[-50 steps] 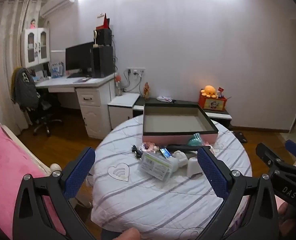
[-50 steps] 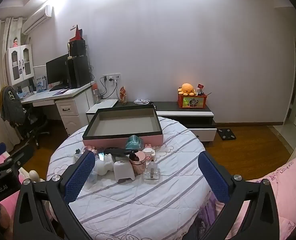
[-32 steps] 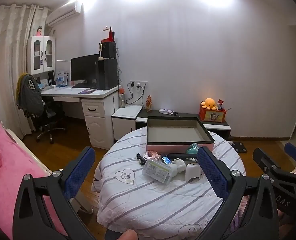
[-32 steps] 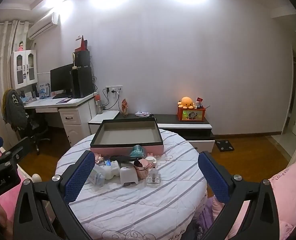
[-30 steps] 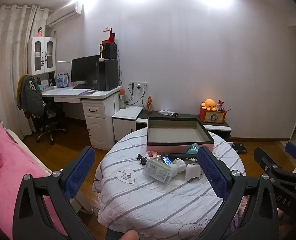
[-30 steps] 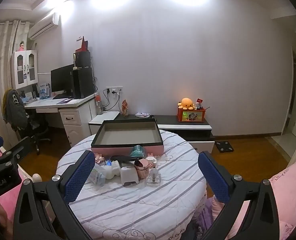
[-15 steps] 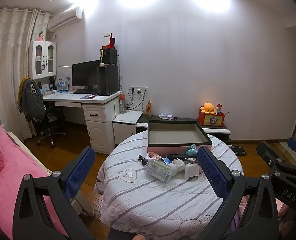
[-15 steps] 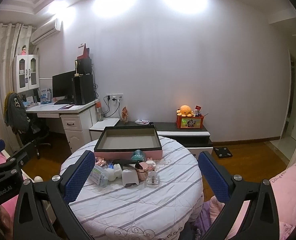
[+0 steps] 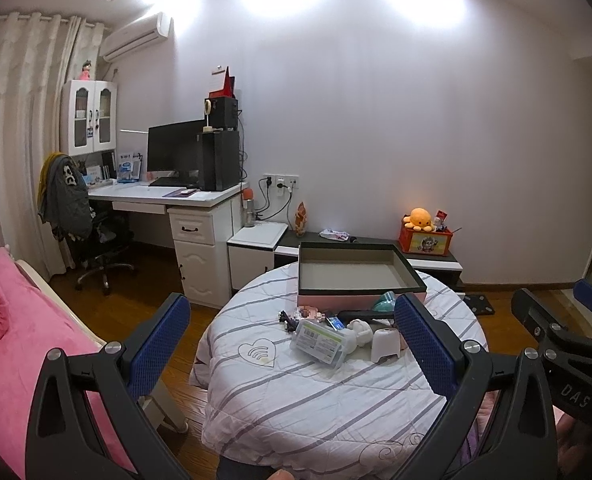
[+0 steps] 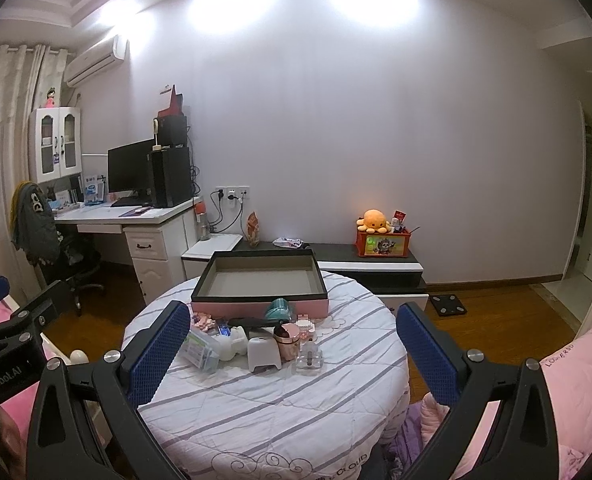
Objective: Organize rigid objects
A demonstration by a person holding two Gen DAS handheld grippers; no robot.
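Near the far edge of the round tabletop (image 10: 280,408), under a quilted striped cloth: an open tray (image 10: 259,276), dark rim, pink wall, nothing inside. Just in front of it, toward the middle, a tight huddle of small hard pieces. Clear plastic case (image 10: 201,347), flat-sided and probably light, best pinched across its short sides. White stool-shaped block (image 10: 262,353), matte, likely easy to clamp at the waist. Rose metallic cup (image 10: 286,337), smooth and likely slippery, so a low grip on the body. Glass bottle (image 10: 309,356), probably fragile, asking for gentle pressure. Left gripper (image 9: 292,346) and right gripper (image 10: 292,354) spread wide with blue textured fingers (image 10: 158,350), holding nothing, well short of the pile.
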